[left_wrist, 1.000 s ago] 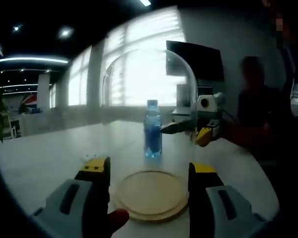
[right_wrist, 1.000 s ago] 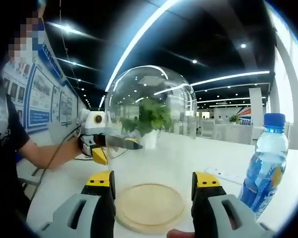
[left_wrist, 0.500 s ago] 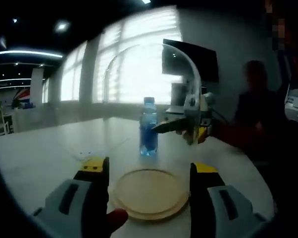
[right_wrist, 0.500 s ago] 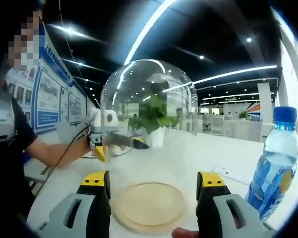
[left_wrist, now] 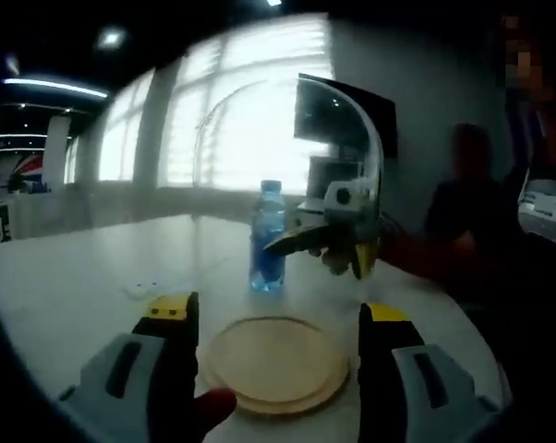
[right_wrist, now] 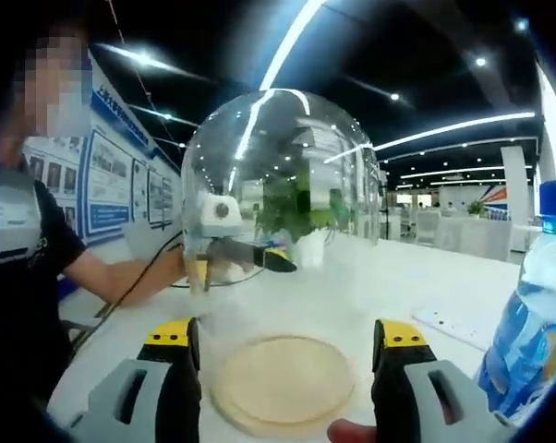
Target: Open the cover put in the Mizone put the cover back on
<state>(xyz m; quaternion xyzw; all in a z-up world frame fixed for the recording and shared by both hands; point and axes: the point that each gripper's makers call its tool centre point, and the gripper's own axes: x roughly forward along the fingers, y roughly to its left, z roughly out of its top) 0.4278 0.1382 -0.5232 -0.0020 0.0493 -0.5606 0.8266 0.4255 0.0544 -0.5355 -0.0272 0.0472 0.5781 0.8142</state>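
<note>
The cover [right_wrist: 283, 231], a clear glass dome, stands at centre frame in the right gripper view, over a round wooden base [right_wrist: 283, 380] that lies on the white table [right_wrist: 370, 286]; whether its rim touches the base cannot be told. In the left gripper view the cover [left_wrist: 301, 198] occupies the centre, with the wooden base [left_wrist: 273, 360] at lower centre. The Mizone bottle [left_wrist: 267, 237], blue with a blue cap, stands upright on the table beyond the base, outside the cover; in the right gripper view the bottle [right_wrist: 537, 323] sits at the right edge. The left gripper [left_wrist: 273, 365] shows its two jaws spread wide, one on either side of the base, holding nothing. The right gripper [right_wrist: 285, 369] likewise shows jaws wide apart flanking the base, empty. Each gripper is also seen by the other camera through the glass, the right gripper [left_wrist: 301, 242] at centre right. A potted plant [right_wrist: 306, 217] stands behind the cover. A power strip [right_wrist: 449, 323] lies at the right.
</note>
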